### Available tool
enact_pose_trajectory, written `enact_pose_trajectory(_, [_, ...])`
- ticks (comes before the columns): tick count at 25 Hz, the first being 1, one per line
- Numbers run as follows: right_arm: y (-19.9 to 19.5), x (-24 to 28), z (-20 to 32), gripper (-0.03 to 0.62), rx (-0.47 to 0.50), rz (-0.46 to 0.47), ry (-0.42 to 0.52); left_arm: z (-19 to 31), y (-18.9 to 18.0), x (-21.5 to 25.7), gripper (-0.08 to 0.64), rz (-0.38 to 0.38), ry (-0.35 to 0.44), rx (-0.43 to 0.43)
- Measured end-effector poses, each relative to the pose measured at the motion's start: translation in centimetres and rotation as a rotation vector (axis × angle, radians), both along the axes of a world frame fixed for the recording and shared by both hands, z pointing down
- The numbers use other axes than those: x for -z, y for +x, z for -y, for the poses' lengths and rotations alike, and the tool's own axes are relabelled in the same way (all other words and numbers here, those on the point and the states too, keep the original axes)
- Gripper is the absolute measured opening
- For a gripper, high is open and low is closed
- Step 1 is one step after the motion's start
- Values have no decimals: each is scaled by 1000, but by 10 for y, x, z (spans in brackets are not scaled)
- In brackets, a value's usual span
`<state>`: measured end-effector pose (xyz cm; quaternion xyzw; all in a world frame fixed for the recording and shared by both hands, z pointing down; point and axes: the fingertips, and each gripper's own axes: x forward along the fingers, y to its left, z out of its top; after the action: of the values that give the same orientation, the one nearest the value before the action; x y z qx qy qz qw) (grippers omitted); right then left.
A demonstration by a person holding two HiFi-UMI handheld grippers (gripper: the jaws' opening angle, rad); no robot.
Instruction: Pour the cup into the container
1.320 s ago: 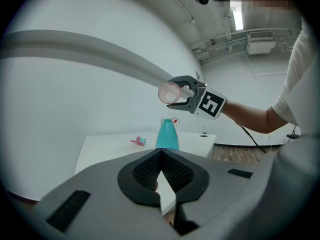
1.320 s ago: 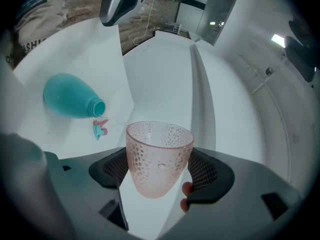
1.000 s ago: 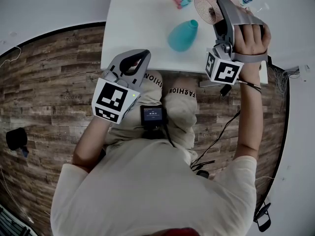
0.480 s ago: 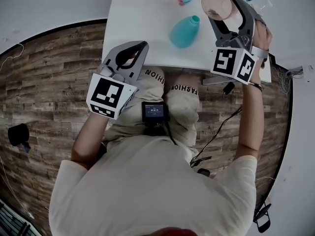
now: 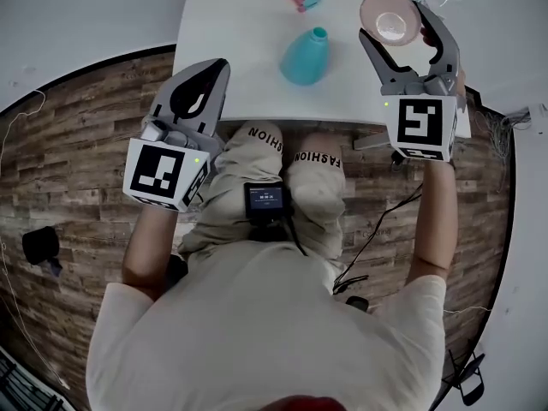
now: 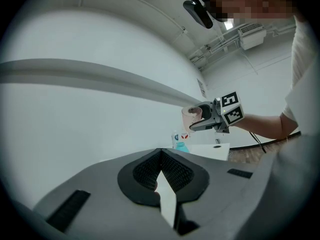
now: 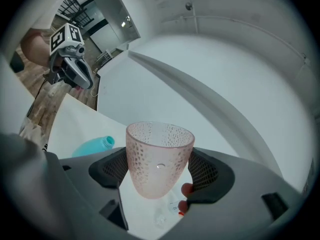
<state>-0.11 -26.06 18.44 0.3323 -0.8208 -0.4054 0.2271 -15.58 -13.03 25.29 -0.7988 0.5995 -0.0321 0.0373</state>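
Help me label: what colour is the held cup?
Translucent pink cup, dimpled; right gripper view shows it best.

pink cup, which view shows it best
The right gripper view: the pink cup fills the centre, clamped between the jaws. The head view looks down into its mouth; the left gripper view shows it small and distant.
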Motion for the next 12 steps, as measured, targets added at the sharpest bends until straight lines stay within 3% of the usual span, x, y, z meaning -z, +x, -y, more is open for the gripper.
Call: enact_pose_trajectory(12, [28, -10, 3, 374, 27, 175, -140, -6, -10, 6, 11, 17, 12, 67])
